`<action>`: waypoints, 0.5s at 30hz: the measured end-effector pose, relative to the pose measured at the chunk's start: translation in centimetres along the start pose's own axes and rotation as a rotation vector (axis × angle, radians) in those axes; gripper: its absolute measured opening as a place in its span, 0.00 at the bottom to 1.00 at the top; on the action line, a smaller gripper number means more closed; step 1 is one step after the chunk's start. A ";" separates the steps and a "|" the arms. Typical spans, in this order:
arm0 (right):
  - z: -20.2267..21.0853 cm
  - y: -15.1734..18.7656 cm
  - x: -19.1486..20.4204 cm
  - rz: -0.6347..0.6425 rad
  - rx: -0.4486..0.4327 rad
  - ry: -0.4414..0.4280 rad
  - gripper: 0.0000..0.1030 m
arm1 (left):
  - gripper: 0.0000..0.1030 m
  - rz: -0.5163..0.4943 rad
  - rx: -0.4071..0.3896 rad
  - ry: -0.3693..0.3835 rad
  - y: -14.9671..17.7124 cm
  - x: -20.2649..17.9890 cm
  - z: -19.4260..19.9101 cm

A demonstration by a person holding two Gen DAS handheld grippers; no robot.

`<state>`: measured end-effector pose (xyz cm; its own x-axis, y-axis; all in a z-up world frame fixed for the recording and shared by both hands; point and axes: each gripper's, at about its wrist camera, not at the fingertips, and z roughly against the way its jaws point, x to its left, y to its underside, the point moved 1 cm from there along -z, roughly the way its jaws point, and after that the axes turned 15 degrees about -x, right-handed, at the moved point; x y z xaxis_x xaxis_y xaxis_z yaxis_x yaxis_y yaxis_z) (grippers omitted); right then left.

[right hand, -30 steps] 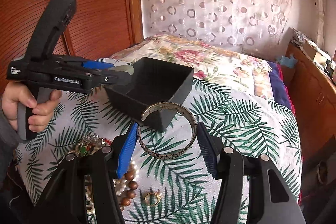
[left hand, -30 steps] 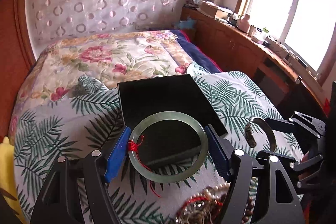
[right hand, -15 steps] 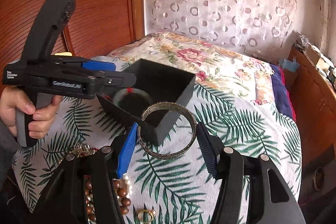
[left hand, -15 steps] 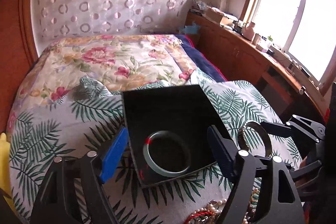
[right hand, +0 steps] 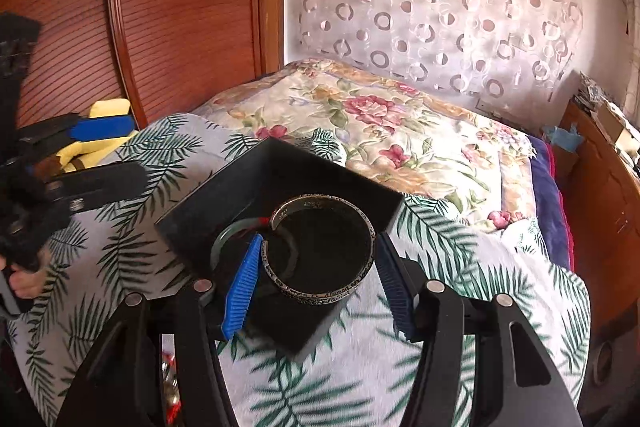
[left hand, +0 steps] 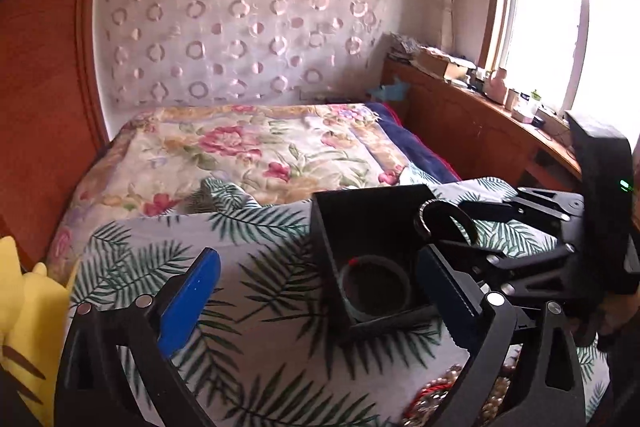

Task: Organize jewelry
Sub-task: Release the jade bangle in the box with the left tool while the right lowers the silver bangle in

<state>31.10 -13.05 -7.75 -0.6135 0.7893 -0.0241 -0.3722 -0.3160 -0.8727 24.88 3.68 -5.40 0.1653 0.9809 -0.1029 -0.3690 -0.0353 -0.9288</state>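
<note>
Bangles number 2: a green jade bangle (left hand: pixel 375 287) lies flat inside the black box (left hand: pixel 320 227) on the bed's palm-print cover (left hand: pixel 256 267), while the right hand-held gripper (right hand: pixel 320 267) pinches a silver cuff (right hand: pixel 320 291) above the box's near corner. Its jaws just spread wide, the left hand-held gripper (left hand: pixel 320 291) holds nothing, with open cover beside it.

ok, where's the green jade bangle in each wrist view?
Left wrist: green jade bangle lies flat in the black box, lower centre-right.
Right wrist: only its left arc shows, behind the metal cuff.
Shared landmark: the black box.
</note>
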 end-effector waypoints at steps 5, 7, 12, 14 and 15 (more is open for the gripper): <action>-2.7 -0.8 0.6 0.038 0.043 -0.009 0.58 | 0.93 0.028 0.005 -0.011 0.3 1.6 0.4; -3.8 -1.0 0.7 0.056 0.073 0.005 0.58 | 0.93 0.033 0.004 -0.013 0.5 2.0 0.7; -5.5 -0.8 0.8 0.067 0.121 0.033 0.58 | 0.93 0.022 0.016 -0.017 1.2 2.6 1.1; -5.5 -0.6 0.9 0.065 0.120 0.030 0.58 | 0.93 0.019 0.025 -0.018 1.5 2.7 1.2; -5.5 -0.6 0.9 0.065 0.116 0.033 0.58 | 0.93 0.019 0.029 -0.019 1.7 2.6 1.3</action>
<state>34.59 -9.27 -9.89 -0.6166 0.7813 -0.0968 -0.4115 -0.4246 -0.8064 23.53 6.46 -6.75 0.1404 0.9836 -0.1130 -0.3980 -0.0484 -0.9161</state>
